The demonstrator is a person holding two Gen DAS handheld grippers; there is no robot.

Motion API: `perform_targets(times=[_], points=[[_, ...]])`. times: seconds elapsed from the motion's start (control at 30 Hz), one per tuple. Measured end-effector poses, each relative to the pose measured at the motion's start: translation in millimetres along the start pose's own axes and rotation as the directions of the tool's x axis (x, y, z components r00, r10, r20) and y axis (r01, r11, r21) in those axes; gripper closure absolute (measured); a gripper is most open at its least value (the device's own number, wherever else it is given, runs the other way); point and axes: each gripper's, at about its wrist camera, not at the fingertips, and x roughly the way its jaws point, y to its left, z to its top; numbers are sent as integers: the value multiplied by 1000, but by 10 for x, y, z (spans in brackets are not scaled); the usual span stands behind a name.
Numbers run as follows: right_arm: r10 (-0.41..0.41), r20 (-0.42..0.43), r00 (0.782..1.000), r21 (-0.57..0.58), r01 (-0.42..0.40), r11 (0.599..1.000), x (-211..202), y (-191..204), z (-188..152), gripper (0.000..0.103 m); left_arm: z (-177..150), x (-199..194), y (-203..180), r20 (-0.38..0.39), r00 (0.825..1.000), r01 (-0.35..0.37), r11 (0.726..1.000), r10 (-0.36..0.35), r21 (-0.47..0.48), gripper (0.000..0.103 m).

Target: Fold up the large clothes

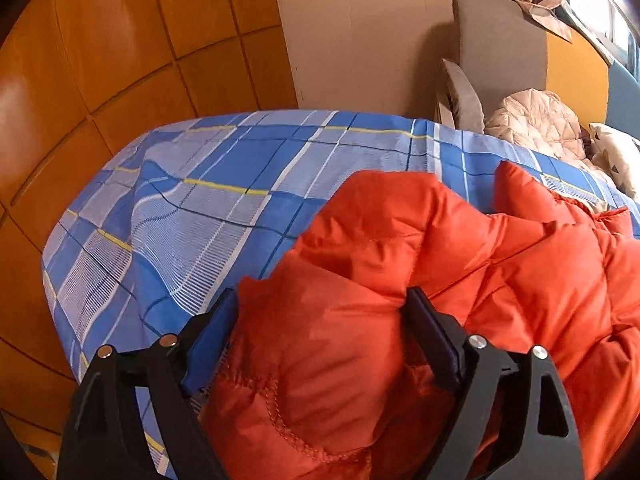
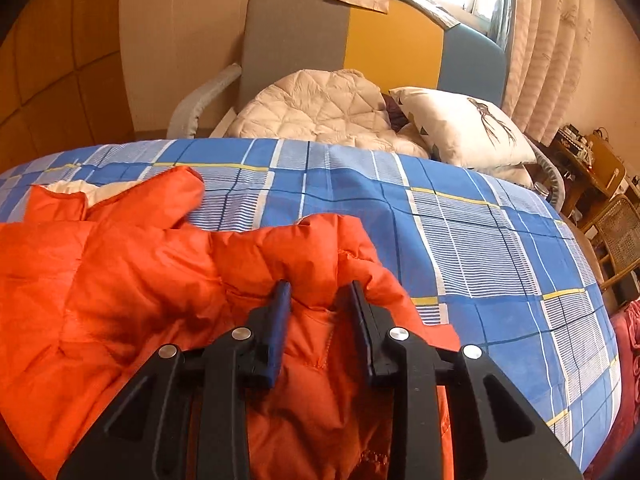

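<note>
An orange puffer jacket [image 1: 460,264] lies bunched on a bed with a blue plaid sheet [image 1: 200,200]. My left gripper [image 1: 320,312] has its jaws wide apart around a thick fold of the jacket's near left edge. My right gripper [image 2: 320,296] is closed on a fold of the same orange jacket [image 2: 120,280] at its near right edge. The jacket's cream lining [image 2: 92,190] shows at the far side. The plaid sheet [image 2: 480,240] stretches to the right of the jacket.
A beige quilted jacket [image 2: 320,116] and a white pillow [image 2: 460,128] lie on a chair with a grey, yellow and blue back [image 2: 360,40] beyond the bed. Orange wood panelling [image 1: 100,60] is on the left. Wicker furniture [image 2: 616,232] and curtains [image 2: 548,40] are on the right.
</note>
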Motion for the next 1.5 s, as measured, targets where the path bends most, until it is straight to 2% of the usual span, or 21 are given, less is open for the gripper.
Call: perform_targets(times=[0.23,0.4,0.53,0.63,0.73,0.8,0.87,0.93,1.0,1.13,1.23,1.33,1.47,1.5], points=[[-1,-22,1000,61,2,998,205,-85,-77,73,-101,174,81,-11,999,40,999,-41,-32,11],[7,-34,999,57,-5,998,170,-101,-57,73,-153,71,105,-21,999,32,999,-33,-21,10],[23,27,999,72,-25,997,-169,-138,-67,73,-302,-162,289,0,998,57,994,-57,-88,11],[85,105,991,24,-88,996,-594,18,-114,73,-490,-349,402,28,996,93,987,-90,-134,11],[174,128,976,-34,-171,985,-828,261,-174,73,-690,-485,459,44,994,102,982,-96,-157,11],[205,121,971,-72,-197,978,-856,429,-205,73,-801,-550,477,56,994,103,982,-95,-160,11],[197,88,976,-100,-189,977,-753,598,-233,73,-851,-571,500,58,995,88,984,-80,-154,10],[171,40,984,-83,-167,982,-557,649,-252,73,-864,-592,538,51,995,90,983,-83,-160,11],[183,0,983,-37,-183,982,-378,633,-277,73,-896,-658,602,58,995,94,980,-86,-174,11],[188,11,982,-17,-188,982,-415,610,-296,73,-993,-794,726,72,993,108,974,-96,-201,11],[217,45,975,28,-218,975,-625,509,-350,73,-1103,-853,829,75,990,132,961,-117,-243,11],[231,87,969,32,-234,972,-878,434,-453,73,-1232,-877,908,67,983,182,936,-169,-300,11],[264,112,958,43,-270,962,-1106,388,-589,73,-1398,-899,901,51,960,274,897,-274,-347,25],[271,113,956,44,-278,960,-1133,385,-616,73,-1446,-914,887,48,952,300,885,-303,-355,26]])
